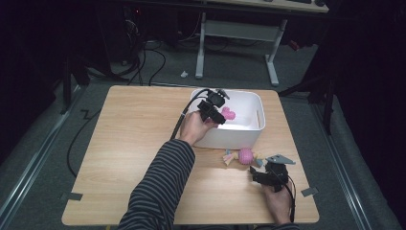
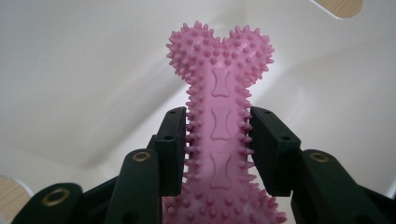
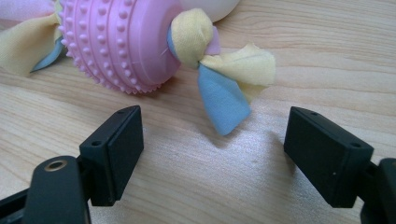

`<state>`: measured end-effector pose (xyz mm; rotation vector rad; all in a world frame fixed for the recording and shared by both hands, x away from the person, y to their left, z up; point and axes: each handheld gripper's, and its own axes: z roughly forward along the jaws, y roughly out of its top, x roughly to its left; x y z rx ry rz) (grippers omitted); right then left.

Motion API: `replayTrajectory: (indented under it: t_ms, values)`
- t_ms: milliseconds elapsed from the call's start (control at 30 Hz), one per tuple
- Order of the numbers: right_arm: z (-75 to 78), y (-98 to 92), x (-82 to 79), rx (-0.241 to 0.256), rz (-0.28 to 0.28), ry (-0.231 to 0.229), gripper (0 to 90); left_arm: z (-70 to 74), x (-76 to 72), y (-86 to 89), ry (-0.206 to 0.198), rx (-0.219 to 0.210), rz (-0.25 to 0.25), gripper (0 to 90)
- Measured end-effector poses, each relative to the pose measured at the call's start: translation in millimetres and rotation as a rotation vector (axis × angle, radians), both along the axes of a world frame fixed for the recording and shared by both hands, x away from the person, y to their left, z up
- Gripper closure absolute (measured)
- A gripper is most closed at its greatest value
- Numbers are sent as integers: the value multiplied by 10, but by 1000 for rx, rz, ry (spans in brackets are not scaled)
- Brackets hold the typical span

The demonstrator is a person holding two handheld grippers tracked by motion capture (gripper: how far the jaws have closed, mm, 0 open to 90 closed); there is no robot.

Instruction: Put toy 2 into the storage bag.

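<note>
Wood grain runs under the right gripper (image 1: 261, 176), jaws wide, low on the table (image 1: 134, 158) with nothing between them. The ball toy (image 3: 121, 42) (pink, with knotted cloth tails) lies just beyond at its 12 o'clock, not yet picked up. Farther off, the left gripper (image 1: 218, 116) clamps the bone (image 2: 219, 121) over the white bin (image 1: 253, 132), unreleased; nothing else shows inside.
</note>
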<state>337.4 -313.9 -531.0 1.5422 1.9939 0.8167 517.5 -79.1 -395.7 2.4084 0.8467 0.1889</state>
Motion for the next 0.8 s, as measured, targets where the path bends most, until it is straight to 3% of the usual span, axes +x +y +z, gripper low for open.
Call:
replayTrajectory:
  t_ms: [167,233,267,567,667,800]
  values:
    - [0,0,0,0,1,0,200,-22,2,-9,8,6,-4,561]
    - [0,0,0,0,0,0,200,-10,5,1,11,-13,0,532]
    - [0,0,0,0,0,0,199,21,-4,18,-7,-27,6,477]
    - [1,3,-1,2,0,2,200,182,-88,154,-50,-60,8,413]
    - [0,5,-1,4,-2,1,200,219,-142,261,-66,-94,16,412]
    - [0,5,-1,3,-2,1,200,272,-258,425,-138,-108,25,404]
